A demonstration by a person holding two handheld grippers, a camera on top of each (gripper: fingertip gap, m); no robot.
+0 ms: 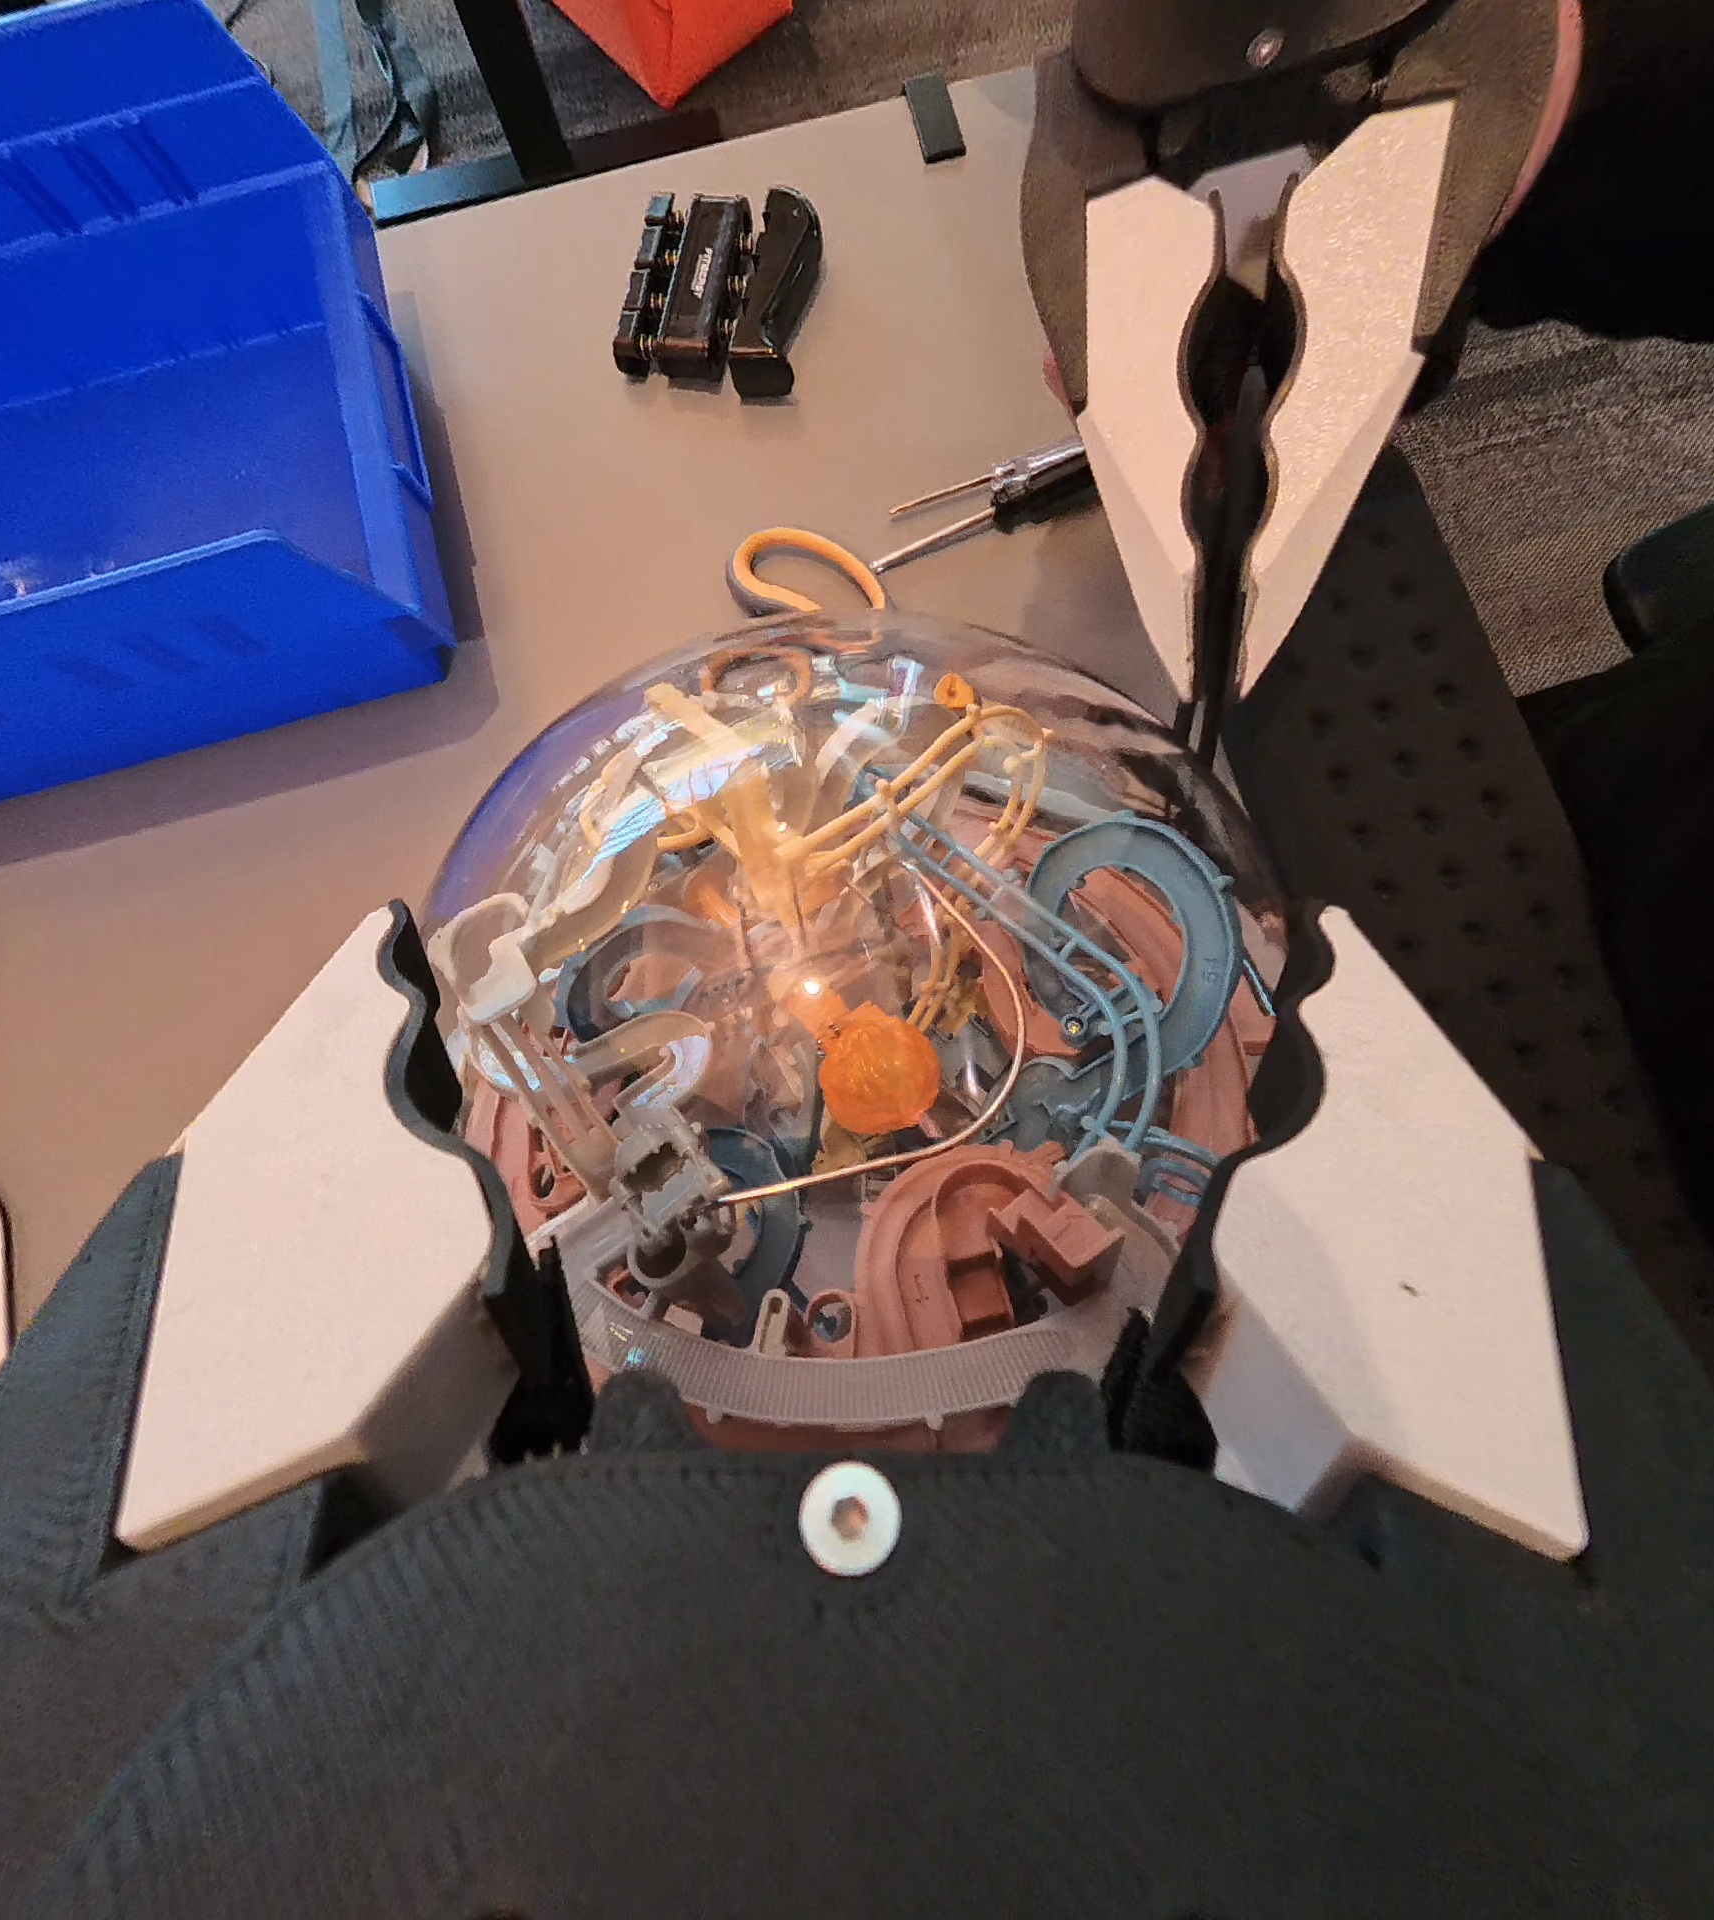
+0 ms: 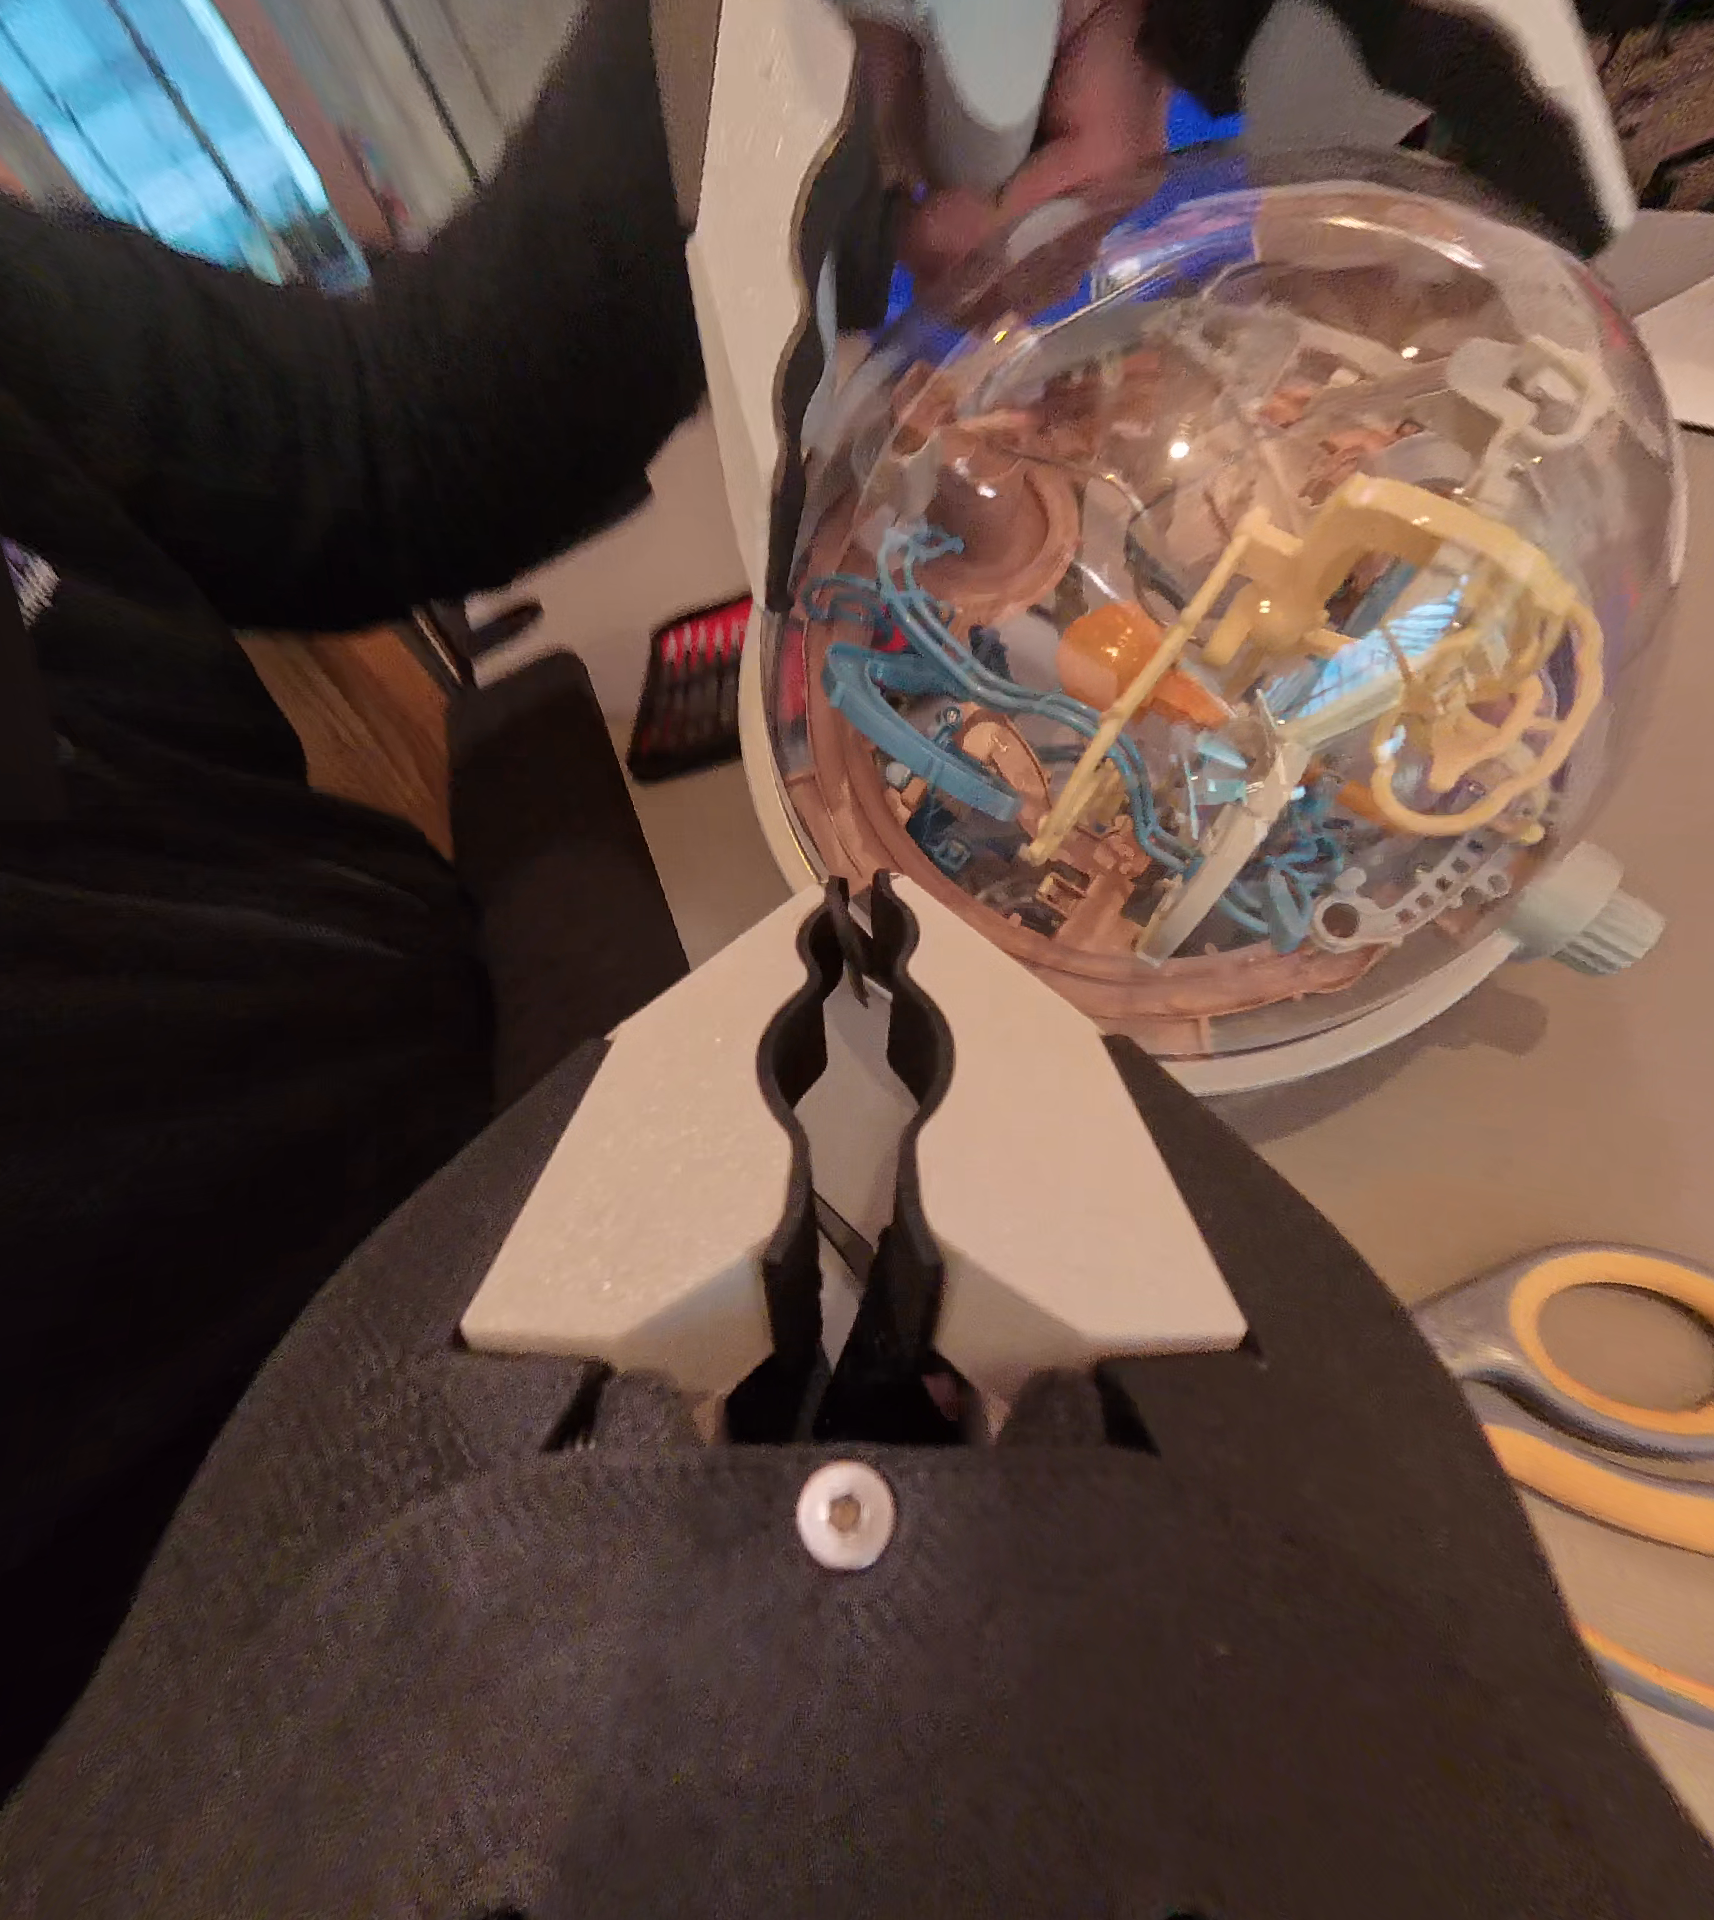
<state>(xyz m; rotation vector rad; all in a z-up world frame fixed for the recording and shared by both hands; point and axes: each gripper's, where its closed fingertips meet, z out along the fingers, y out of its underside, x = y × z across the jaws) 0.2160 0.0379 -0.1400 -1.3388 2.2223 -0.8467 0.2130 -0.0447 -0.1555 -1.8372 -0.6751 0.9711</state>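
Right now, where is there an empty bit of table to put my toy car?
Bare table lies between the blue bin and the clear maze ball. It is crowded behind the ball: scissors, screwdrivers, and the black folded tool.

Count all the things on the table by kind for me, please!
Maze ball: 1
Scissors: 1
Screwdriver: 1
Blue bin: 1
Black gadget: 1
Total: 5
The left gripper holds the ball; the right gripper is nearly shut beside it.
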